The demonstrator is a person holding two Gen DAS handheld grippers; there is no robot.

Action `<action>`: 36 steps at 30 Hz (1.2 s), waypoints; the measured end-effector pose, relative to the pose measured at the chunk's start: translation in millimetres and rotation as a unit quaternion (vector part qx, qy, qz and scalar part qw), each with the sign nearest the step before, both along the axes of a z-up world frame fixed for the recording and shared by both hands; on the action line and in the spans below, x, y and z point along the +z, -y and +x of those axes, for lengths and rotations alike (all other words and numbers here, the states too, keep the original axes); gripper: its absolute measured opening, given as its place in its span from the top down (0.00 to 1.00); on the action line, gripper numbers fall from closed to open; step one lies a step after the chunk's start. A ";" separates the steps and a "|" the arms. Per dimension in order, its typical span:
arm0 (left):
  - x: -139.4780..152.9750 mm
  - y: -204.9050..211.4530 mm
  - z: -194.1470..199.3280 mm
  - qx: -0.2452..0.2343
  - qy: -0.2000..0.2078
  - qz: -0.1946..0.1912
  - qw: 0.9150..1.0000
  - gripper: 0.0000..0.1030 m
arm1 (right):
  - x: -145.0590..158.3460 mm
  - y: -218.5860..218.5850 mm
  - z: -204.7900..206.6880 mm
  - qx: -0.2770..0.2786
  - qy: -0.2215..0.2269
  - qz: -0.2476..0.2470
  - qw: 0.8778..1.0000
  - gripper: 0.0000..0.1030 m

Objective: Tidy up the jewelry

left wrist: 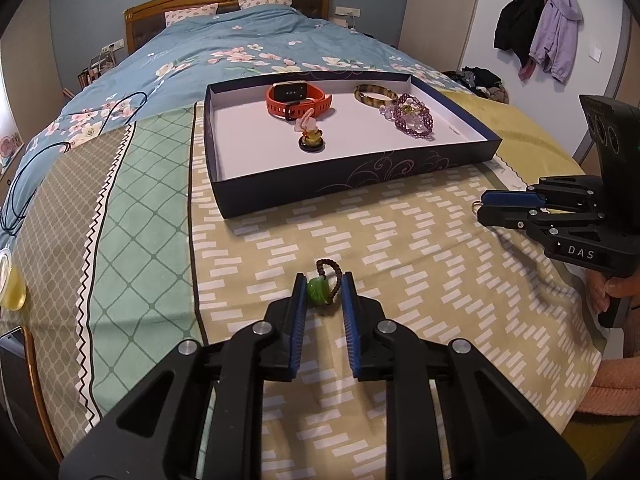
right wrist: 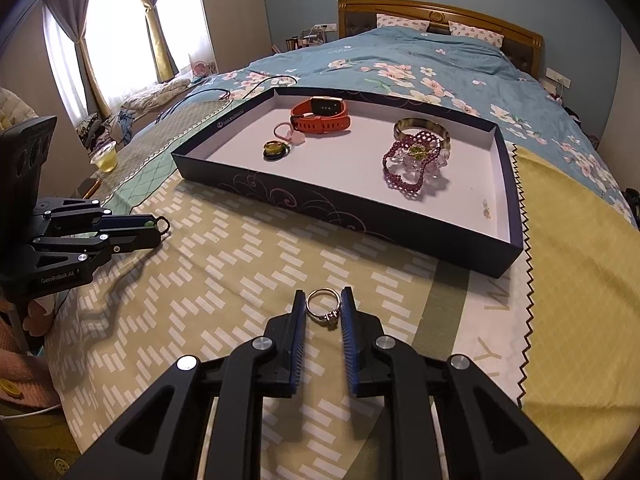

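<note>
I've got my left gripper jaws pinching the green pendant and right gripper jaws clamping the ring, both low over the bedspread, so I should lift straight, keep squeeze steady, carry to the far tray.

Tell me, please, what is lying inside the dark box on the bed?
Inside the box: an orange watch, a pink charm, a small dark ring-shaped piece, and a purple beaded bracelet overlapping an amber bangle. Part of the bangle is hidden beneath it.
</note>
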State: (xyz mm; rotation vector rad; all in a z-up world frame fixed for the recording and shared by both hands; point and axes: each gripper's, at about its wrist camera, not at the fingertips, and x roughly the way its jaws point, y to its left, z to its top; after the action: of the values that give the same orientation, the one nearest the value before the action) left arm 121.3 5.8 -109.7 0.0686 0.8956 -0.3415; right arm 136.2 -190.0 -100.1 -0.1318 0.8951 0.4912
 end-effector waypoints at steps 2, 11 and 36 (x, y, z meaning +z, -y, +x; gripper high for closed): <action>1.2 -0.3 -0.2 0.001 0.002 -0.003 1.000 0.83 | 1.9 2.1 -1.2 -0.003 0.003 0.008 1.000 0.85; 14.0 0.1 -4.8 0.001 0.020 -0.015 1.000 0.83 | 10.3 11.5 -2.8 -0.013 0.010 0.043 0.999 0.85; 51.9 9.2 3.6 0.001 0.071 -0.046 0.996 0.83 | 35.3 17.3 6.4 -0.023 0.049 0.076 0.996 0.85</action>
State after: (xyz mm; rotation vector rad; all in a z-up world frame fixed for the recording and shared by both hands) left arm 124.9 -3.4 -57.9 0.0060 0.7378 -0.3711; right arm 142.6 -207.3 -64.9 0.0042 0.7609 0.5047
